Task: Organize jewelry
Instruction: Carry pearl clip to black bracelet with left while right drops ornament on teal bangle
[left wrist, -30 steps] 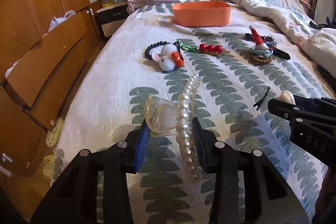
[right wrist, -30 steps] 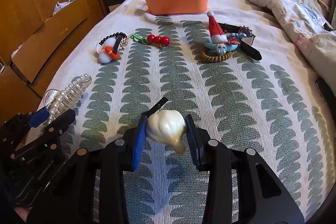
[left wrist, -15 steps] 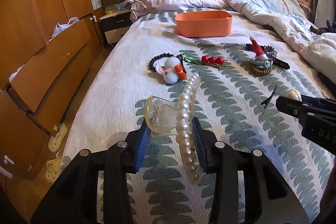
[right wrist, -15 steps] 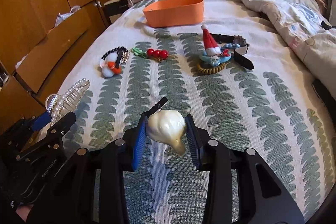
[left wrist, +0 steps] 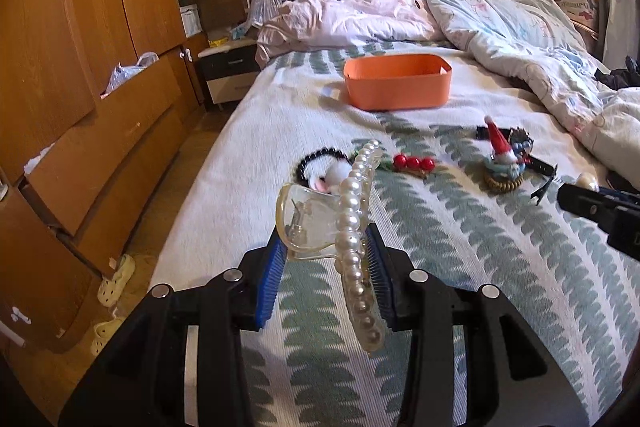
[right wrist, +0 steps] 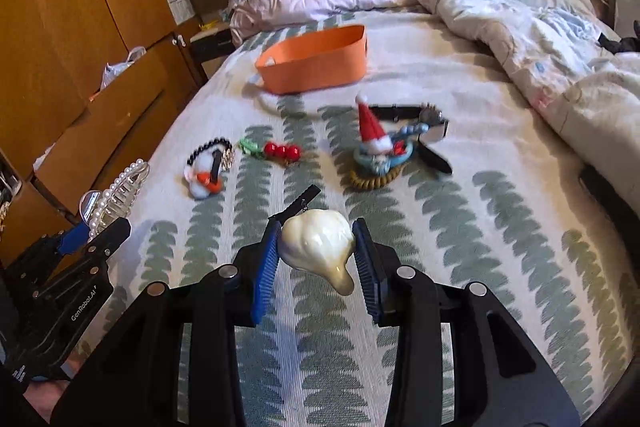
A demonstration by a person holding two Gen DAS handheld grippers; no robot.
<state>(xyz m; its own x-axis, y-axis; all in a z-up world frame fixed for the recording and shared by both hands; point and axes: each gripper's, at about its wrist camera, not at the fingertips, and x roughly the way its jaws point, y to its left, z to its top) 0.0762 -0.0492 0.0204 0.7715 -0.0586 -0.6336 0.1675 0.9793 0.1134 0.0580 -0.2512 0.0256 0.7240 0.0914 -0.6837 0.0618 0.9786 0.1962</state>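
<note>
My left gripper [left wrist: 326,273] is shut on a clear claw hair clip lined with pearls [left wrist: 352,227], held above the bedspread. My right gripper [right wrist: 316,263] is shut on a cream shell-shaped hair clip [right wrist: 318,245] with a black clasp sticking out behind it. An orange bin [left wrist: 396,81] [right wrist: 314,61] stands open further up the bed. Between the grippers and the bin lie a black bead bracelet with a white pompom [right wrist: 206,167], a red berry clip [right wrist: 282,151] and a pile with a Santa-hat ornament [right wrist: 374,137]. The left gripper [right wrist: 100,223] shows at the left of the right wrist view.
A crumpled duvet [right wrist: 540,27] and pillows cover the right and far side of the bed. Wooden wardrobe drawers [left wrist: 80,147] stand open along the left, with slippers [left wrist: 114,279] on the floor and a nightstand [left wrist: 226,75] beyond.
Both grippers have risen off the bedspread with their clips still held, and the views now tilt up, showing more of the wall and headboard.
</note>
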